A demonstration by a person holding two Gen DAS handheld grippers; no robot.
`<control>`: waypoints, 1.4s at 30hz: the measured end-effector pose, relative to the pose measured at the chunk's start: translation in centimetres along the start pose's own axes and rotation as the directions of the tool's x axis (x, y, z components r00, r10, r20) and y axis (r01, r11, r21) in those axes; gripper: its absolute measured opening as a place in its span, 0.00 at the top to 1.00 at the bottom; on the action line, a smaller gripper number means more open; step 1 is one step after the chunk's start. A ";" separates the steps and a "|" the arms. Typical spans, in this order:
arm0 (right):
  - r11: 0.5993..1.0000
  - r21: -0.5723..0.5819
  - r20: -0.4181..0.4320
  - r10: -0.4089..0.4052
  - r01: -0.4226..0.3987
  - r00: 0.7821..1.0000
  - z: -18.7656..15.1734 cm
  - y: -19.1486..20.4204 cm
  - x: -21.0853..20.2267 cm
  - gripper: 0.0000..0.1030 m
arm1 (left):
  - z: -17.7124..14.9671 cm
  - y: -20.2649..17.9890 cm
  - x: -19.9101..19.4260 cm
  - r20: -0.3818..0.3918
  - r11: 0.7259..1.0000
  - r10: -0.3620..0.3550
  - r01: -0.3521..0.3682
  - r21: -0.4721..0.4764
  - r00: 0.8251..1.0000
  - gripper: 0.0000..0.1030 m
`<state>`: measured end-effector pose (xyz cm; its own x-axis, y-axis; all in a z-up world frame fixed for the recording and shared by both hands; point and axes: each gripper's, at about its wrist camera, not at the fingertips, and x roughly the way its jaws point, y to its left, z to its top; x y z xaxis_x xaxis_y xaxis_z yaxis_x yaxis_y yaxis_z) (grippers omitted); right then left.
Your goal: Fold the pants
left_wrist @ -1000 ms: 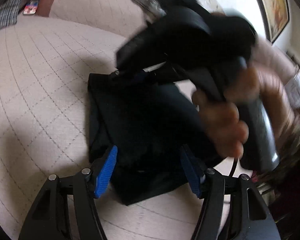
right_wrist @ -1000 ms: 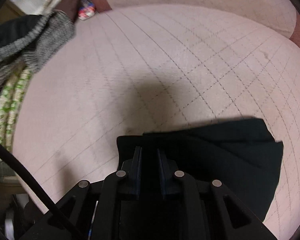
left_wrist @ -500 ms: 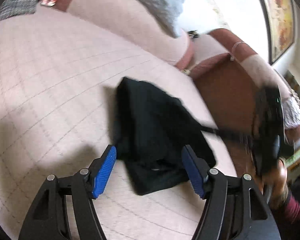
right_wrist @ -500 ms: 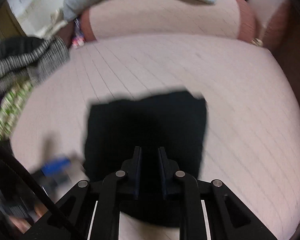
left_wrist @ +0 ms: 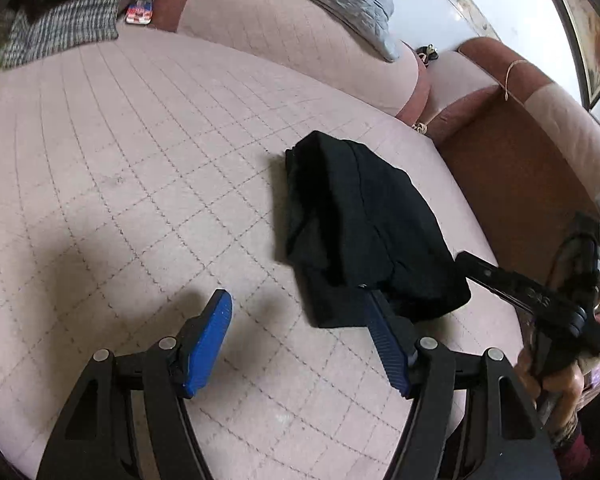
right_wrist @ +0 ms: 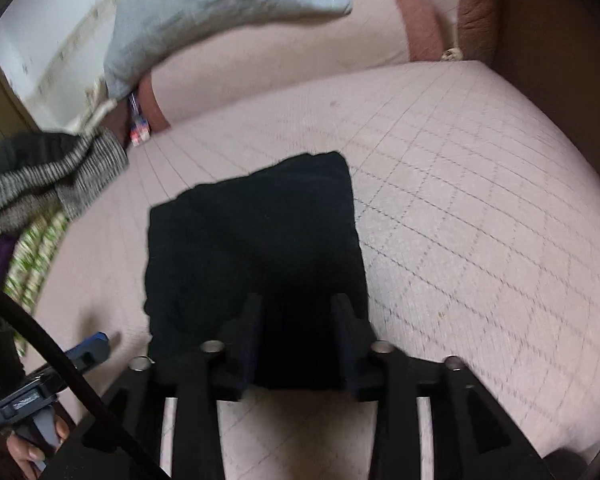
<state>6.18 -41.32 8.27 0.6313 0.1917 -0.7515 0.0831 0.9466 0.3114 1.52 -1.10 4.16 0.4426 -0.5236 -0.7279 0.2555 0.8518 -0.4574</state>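
Observation:
The black pants (left_wrist: 356, 224) lie folded into a compact rectangle on the pink quilted sofa seat (left_wrist: 140, 168). My left gripper (left_wrist: 300, 332) is open and empty, its blue pads above the seat just in front of the pants' near edge. My right gripper (right_wrist: 298, 320) is open and empty, hovering over the near edge of the pants (right_wrist: 256, 240). The right gripper also shows at the right edge of the left wrist view (left_wrist: 540, 300), held in a hand.
A pile of grey striped and patterned clothes (right_wrist: 40, 184) lies at the seat's left end. A grey quilted blanket (left_wrist: 340, 4) hangs over the sofa back. A brown armrest (left_wrist: 512, 168) borders the seat on the right.
The right gripper has opened and pulled back off the pants toward the front. The left gripper has drawn back and left, staying open. The pants lie still.

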 end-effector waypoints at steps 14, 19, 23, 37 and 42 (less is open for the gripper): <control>0.988 0.153 0.016 0.009 -0.011 1.000 -4.5 -6.3 -2.4 0.61 | 2.2 -3.6 7.0 -0.114 0.998 0.067 -0.068 -0.003 0.991 0.28; 0.982 0.176 0.060 0.055 -0.065 0.997 -4.0 -7.4 -3.5 0.53 | 2.4 -4.4 3.1 -0.041 1.000 0.003 -0.004 -0.012 0.999 0.28; 0.981 0.187 0.085 0.041 -0.056 0.996 -3.9 -7.9 -4.1 0.52 | 2.0 -6.5 -0.6 0.069 0.979 0.181 -0.186 0.081 0.981 0.28; 0.998 0.063 0.084 -0.006 0.001 0.996 -6.0 -4.1 -4.6 0.43 | -1.5 -12.2 -1.9 0.130 0.899 0.309 -0.334 0.283 0.942 0.21; 1.000 0.030 0.083 -0.008 0.005 0.997 -6.5 -3.1 -4.8 0.42 | -2.0 -13.0 -2.3 0.144 0.892 0.300 -0.331 0.306 0.943 0.21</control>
<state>-2.07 -43.54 7.11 0.6925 0.1624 -0.7029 0.1098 0.9393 0.3252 -4.57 -11.01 10.74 0.6182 -0.2355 -0.7499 0.3447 0.9387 -0.0107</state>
